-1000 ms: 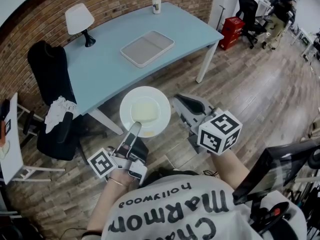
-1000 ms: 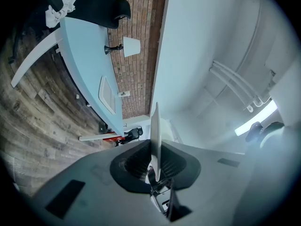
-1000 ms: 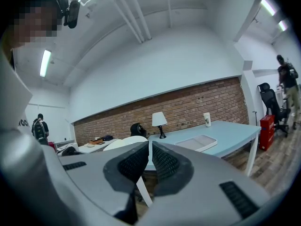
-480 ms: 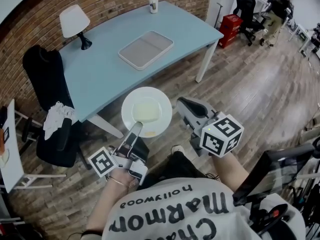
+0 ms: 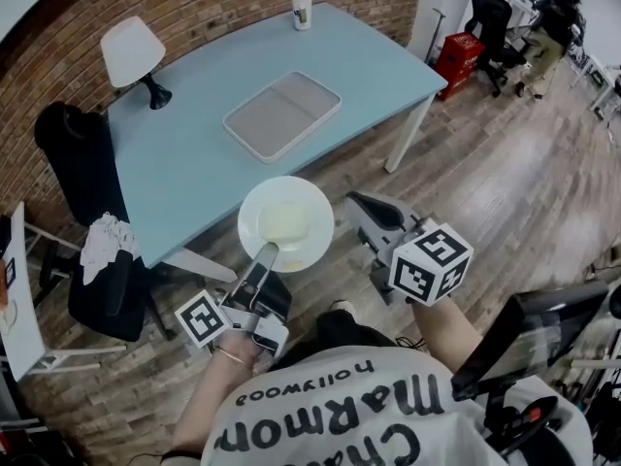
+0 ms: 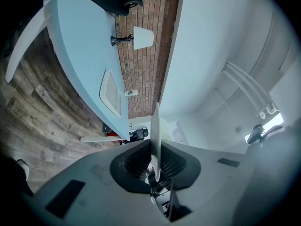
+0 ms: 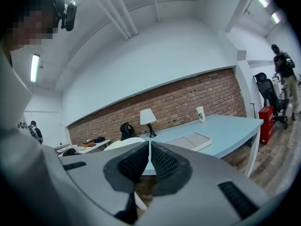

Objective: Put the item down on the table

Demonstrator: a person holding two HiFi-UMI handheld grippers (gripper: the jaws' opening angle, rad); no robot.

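A white plate is held flat by its near rim in my left gripper, which is shut on it. The plate hovers over the near edge of the light-blue table. In the left gripper view the plate shows edge-on, pinched between the jaws of the left gripper. My right gripper hangs just right of the plate, apart from it. Its jaws are shut with nothing between them, and the plate peeks out behind them.
On the table lie a grey tray, a paper cup at the far edge and a white lamp at the left. A black chair with a cloth stands left of the table. A red crate and a person are far right.
The plate and both grippers have moved forward to the table; the plate now overlaps its near edge instead of hanging over the floor. Neither grip has changed.
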